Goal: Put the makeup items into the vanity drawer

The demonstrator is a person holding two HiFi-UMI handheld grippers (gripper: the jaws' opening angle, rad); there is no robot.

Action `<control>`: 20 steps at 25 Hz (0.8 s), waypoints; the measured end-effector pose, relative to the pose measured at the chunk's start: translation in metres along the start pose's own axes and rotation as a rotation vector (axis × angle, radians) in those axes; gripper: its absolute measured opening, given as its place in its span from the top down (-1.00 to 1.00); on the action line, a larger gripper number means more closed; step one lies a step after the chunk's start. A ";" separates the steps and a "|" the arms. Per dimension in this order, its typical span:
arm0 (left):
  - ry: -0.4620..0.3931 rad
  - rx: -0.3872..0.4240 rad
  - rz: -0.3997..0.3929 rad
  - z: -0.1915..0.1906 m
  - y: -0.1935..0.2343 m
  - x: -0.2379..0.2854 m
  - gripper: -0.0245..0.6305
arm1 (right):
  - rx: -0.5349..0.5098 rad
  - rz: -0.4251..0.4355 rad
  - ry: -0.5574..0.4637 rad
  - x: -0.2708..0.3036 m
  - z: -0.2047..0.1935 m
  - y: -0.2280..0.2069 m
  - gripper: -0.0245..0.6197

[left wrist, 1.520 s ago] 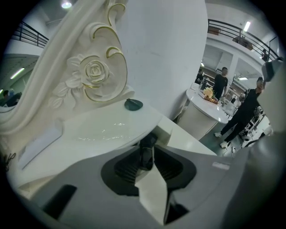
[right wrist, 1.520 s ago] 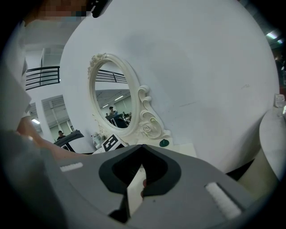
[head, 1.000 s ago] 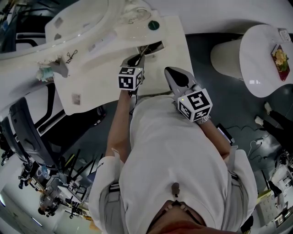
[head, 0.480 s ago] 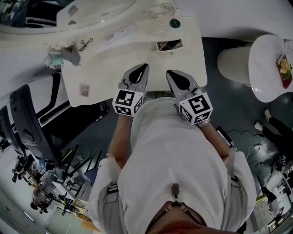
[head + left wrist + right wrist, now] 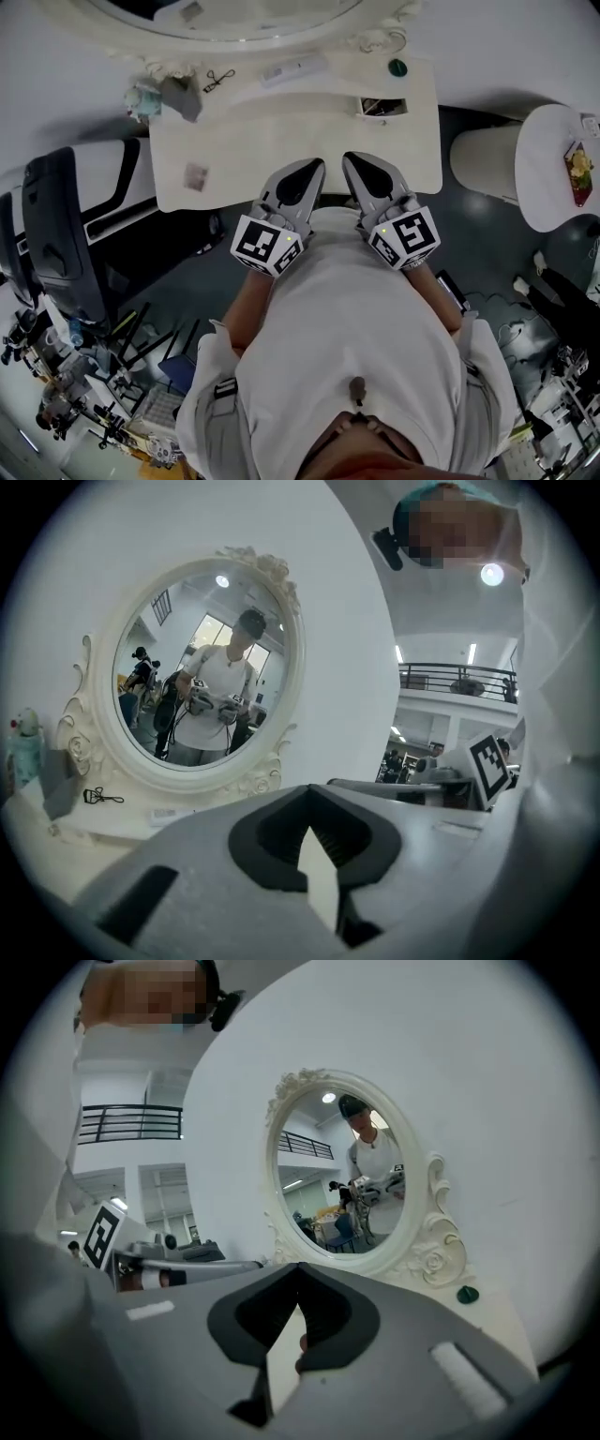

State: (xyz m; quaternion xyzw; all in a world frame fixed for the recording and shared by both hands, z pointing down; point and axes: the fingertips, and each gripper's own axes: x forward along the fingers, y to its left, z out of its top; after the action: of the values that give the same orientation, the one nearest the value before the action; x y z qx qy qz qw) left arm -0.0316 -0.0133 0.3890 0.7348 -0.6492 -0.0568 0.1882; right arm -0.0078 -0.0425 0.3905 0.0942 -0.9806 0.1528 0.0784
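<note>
Both grippers are held side by side close to the person's chest, at the near edge of the vanity tabletop [image 5: 244, 150]. The left gripper [image 5: 315, 166] has its fingers pressed together with nothing in them; the right gripper [image 5: 352, 158] is the same, tips meeting and empty. Just past the right fingers, a touch to their right, the small drawer [image 5: 384, 115] stands open with something dark inside, too small to tell. Beyond it sits a green round piece [image 5: 397, 67]. Well ahead of the left fingers lies a white stick [image 5: 295, 67]; further to their left lies an eyelash curler [image 5: 220, 77]; both lie at the foot of the oval mirror [image 5: 202, 621].
</note>
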 end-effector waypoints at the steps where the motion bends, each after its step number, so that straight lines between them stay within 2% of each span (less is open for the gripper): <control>1: -0.013 -0.003 -0.006 0.001 0.000 -0.006 0.91 | -0.025 0.011 -0.010 0.003 0.005 0.011 0.90; 5: -0.033 0.011 -0.034 -0.001 -0.003 -0.030 0.91 | -0.090 0.025 -0.017 0.011 0.012 0.045 0.90; 10: -0.022 0.015 -0.056 -0.002 0.008 -0.047 0.91 | -0.070 0.003 -0.037 0.023 0.009 0.058 0.90; 15: -0.036 0.018 -0.058 0.000 0.023 -0.068 0.91 | -0.110 -0.012 -0.038 0.036 -0.001 0.079 0.90; 20: 0.007 0.000 -0.120 -0.008 0.029 -0.074 0.91 | -0.106 -0.051 -0.037 0.042 -0.009 0.089 0.90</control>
State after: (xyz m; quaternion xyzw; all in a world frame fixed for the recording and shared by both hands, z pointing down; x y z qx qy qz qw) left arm -0.0673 0.0575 0.3944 0.7726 -0.6033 -0.0653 0.1866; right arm -0.0658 0.0366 0.3811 0.1178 -0.9859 0.0969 0.0688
